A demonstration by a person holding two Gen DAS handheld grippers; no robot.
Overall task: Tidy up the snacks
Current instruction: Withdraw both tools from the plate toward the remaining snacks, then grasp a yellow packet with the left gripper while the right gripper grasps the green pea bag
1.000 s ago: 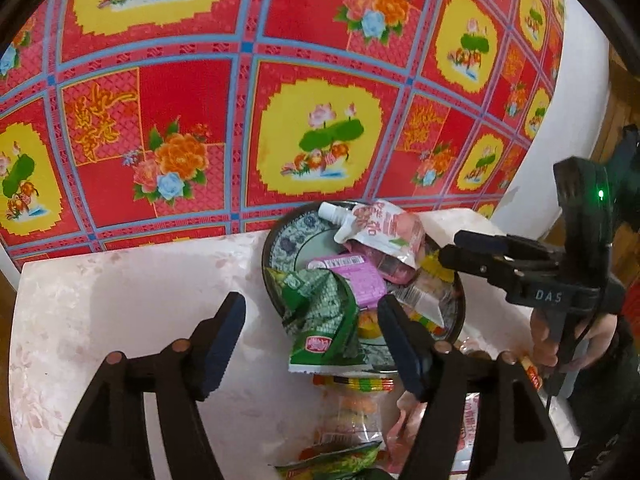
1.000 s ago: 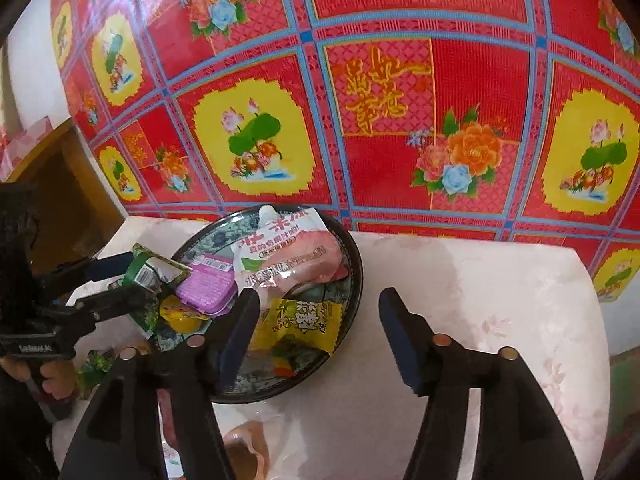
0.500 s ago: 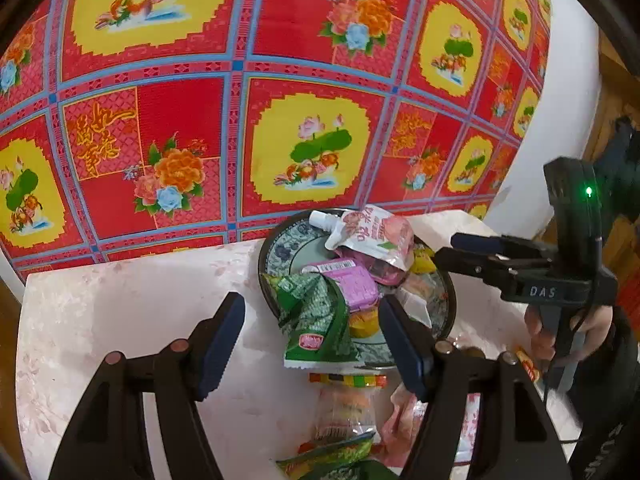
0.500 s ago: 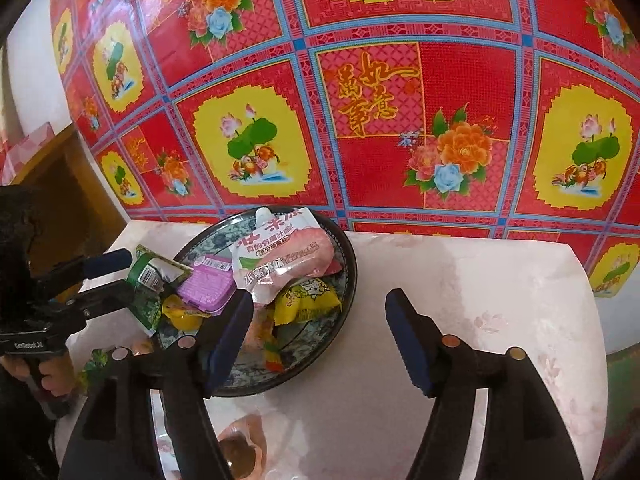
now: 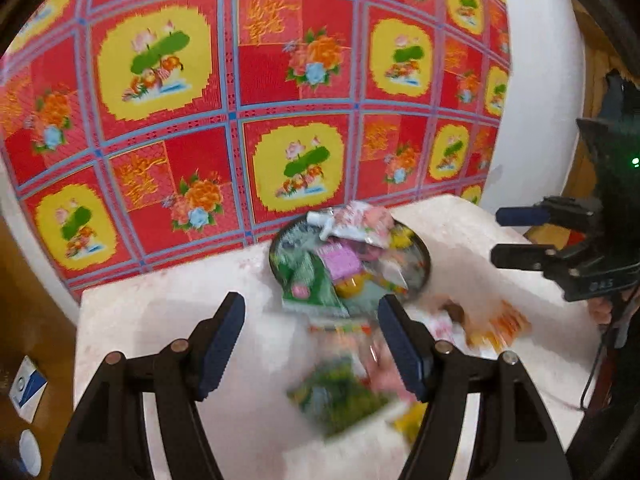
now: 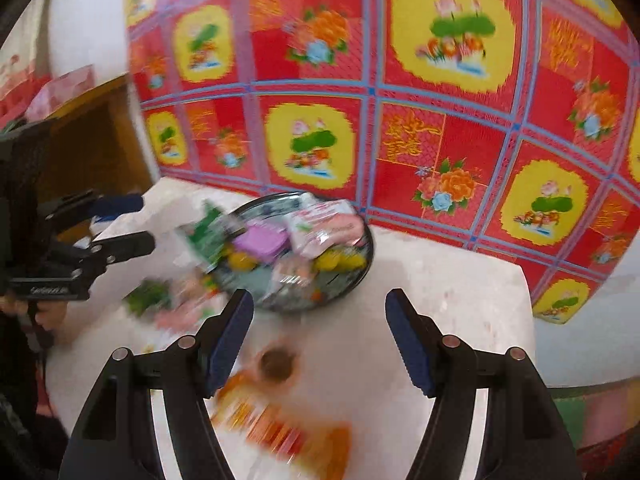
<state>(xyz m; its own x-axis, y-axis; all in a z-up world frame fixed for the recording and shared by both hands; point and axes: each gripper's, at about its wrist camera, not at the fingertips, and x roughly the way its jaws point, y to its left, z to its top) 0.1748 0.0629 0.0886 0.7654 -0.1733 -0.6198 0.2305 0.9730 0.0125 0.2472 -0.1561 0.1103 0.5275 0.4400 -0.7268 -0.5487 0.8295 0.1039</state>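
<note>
With both grippers' fingers spread and empty, left gripper point(image 5: 310, 346) and right gripper point(image 6: 320, 338), the next step requires grasping a loose packet near the tabletop's front edge for the round dark patterned plate point(image 5: 425, 254).

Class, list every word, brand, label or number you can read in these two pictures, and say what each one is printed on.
"DAS", faint and partly legible: on the body of the right hand-held gripper.
White lettering on the body of the left hand-held gripper: too blurred to read.
Gold characters on the red patterned cloth: too blurred to read.
Print on the snack packets in the plate: motion-blurred, unreadable.
</note>
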